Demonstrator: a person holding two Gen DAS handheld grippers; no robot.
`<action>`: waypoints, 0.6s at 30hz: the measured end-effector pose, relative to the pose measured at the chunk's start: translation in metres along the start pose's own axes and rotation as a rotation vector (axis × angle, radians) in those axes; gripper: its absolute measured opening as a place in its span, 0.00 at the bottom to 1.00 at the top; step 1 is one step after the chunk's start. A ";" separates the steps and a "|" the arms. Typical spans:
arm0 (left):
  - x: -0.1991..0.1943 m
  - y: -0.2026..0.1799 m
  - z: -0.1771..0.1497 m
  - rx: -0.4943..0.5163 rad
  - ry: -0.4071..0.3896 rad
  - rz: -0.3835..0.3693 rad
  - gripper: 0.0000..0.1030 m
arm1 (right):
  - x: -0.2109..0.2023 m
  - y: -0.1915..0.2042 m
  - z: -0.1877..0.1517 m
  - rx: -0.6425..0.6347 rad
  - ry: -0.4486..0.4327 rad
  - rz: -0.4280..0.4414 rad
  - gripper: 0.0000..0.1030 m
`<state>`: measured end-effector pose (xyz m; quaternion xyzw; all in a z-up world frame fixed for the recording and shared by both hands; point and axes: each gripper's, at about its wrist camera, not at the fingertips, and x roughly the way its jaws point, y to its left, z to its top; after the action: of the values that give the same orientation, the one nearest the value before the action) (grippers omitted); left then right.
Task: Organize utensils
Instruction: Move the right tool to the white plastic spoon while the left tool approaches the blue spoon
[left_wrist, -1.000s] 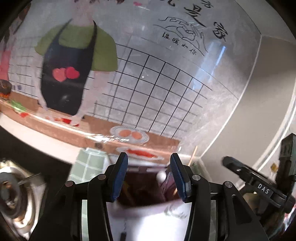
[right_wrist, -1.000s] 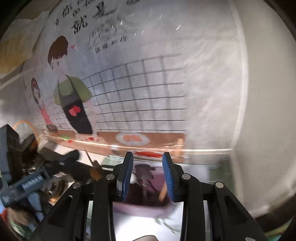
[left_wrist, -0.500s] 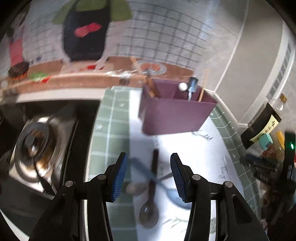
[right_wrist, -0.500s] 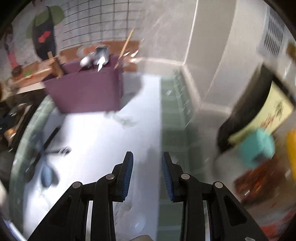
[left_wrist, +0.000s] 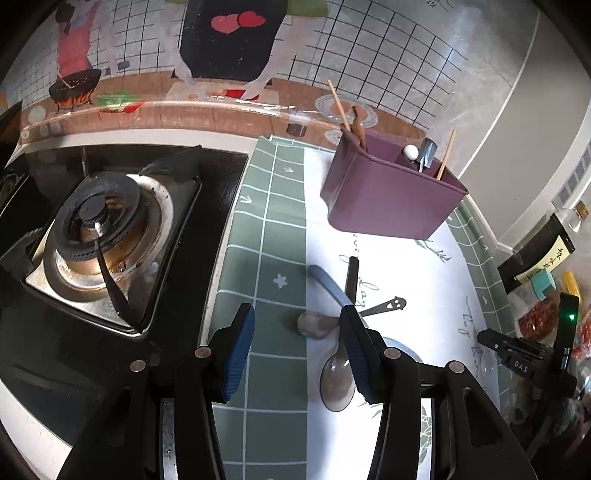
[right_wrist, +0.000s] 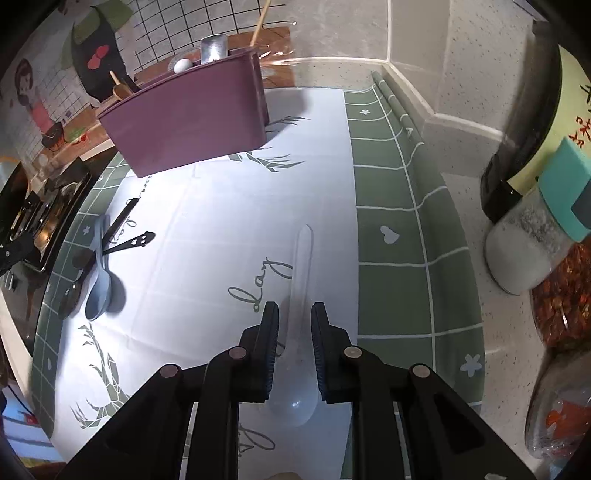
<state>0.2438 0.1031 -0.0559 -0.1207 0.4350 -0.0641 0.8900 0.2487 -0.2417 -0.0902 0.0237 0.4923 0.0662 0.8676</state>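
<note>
Where the wall mural was faced a second ago, the tabletop (right_wrist: 207, 229) is now overlooked: the right tool (right_wrist: 293, 328) is closing around a clear spoon (right_wrist: 301, 295), untouched yet, while the left tool (left_wrist: 297, 343) is held open above crossed spoons (left_wrist: 332, 314) near the purple holder (left_wrist: 388, 199).

A black gas stove (left_wrist: 107, 236) with a round, grimy burner filled the left side of the left wrist view. The counter beside it was covered by a green-checked, white-centred printed mat (left_wrist: 273, 236). Along the top ran a cartoon wall sticker (left_wrist: 229, 48) with a figure in a black apron with red hearts, on a grid-tile pattern. In the right wrist view, far right, stood a dark sauce bottle with a yellow label (right_wrist: 532, 110), a clear shaker with a teal lid (right_wrist: 535, 229) and a jar of red flakes (right_wrist: 565, 295).
</note>
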 end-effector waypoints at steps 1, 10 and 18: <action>0.001 0.001 -0.001 -0.005 0.006 -0.002 0.48 | 0.000 -0.001 -0.001 0.001 0.003 0.002 0.15; 0.016 -0.012 -0.011 0.022 0.069 -0.025 0.48 | 0.007 0.019 -0.002 -0.013 0.011 0.064 0.07; 0.033 -0.037 -0.022 0.083 0.125 -0.041 0.48 | 0.012 0.060 -0.007 -0.070 0.026 0.169 0.07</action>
<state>0.2465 0.0563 -0.0843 -0.0886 0.4841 -0.1079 0.8638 0.2431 -0.1808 -0.0975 0.0341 0.4970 0.1568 0.8528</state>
